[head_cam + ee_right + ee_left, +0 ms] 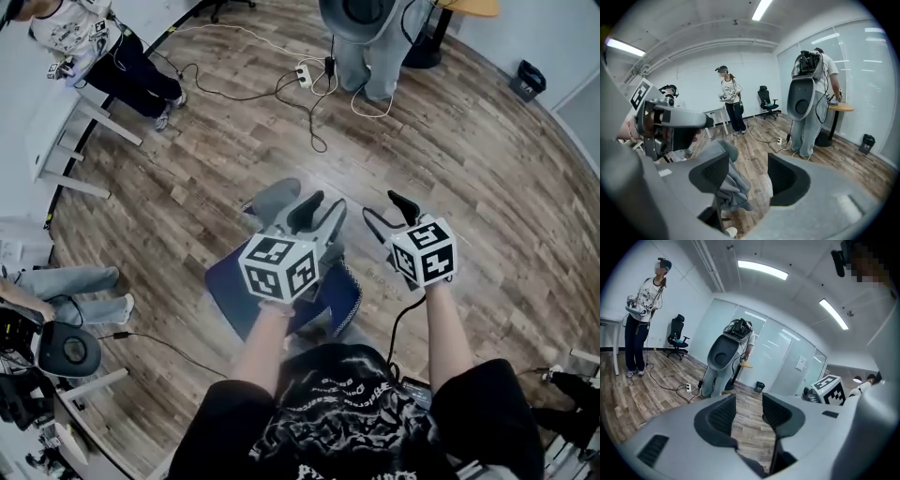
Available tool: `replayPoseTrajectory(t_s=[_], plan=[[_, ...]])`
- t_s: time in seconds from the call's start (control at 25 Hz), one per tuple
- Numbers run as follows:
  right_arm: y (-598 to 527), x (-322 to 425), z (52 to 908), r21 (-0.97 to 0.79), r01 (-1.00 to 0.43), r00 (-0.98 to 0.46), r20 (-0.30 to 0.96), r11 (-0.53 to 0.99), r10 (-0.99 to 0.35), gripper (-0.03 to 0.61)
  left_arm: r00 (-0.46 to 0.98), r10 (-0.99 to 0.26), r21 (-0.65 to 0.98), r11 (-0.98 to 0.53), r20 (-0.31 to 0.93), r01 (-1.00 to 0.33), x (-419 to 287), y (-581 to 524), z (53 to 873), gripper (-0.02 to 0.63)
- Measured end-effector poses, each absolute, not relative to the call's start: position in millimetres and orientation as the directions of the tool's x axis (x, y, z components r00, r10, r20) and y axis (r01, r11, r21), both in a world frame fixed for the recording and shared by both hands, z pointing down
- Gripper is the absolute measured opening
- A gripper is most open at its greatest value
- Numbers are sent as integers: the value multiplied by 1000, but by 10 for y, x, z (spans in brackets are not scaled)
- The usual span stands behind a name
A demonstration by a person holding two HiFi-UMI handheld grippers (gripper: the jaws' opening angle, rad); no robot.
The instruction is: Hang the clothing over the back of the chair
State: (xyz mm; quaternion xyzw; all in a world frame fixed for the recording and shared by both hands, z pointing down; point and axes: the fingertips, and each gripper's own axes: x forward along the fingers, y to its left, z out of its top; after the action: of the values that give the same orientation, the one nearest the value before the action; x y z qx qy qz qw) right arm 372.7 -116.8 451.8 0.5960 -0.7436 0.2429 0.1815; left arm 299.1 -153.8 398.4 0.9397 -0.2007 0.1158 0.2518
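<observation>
Clothing point(275, 199), grey & soft, looks draped over the chair point(225, 281) back. Left hand-held gripper point(749, 405) is open w/ nothing in it. Right hand-held gripper point(749, 174) is open too, not holding it. It's light & floppy, prob. slips off easy; best grab a thick fold near the top.

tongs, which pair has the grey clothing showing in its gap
The right tongs: their view shows the grey clothing beside one open jaw, not gripped. The left tongs frame only bare wood floor.
</observation>
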Motion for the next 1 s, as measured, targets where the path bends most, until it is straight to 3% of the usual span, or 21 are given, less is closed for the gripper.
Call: replayPoseTrajectory(t_s=[0.28, 0.72, 1.0], plan=[[-1078, 3456, 3901, -54, -969, -236, 495, 242, -836, 281, 879, -384, 337, -818, 284, -466, 2552, -1437, 3665, 163], [-946, 2869, 3170, -22, -972, -227, 321, 233, -919, 278, 817, -527, 242, -783, 232, -573, 1544, -1388, 3225, 163], [-932, 2060, 3037, 10, -933, -343, 291, 361, -893, 261, 781, -591, 223, -749, 200, -624, 876, -1251, 3082, 163]])
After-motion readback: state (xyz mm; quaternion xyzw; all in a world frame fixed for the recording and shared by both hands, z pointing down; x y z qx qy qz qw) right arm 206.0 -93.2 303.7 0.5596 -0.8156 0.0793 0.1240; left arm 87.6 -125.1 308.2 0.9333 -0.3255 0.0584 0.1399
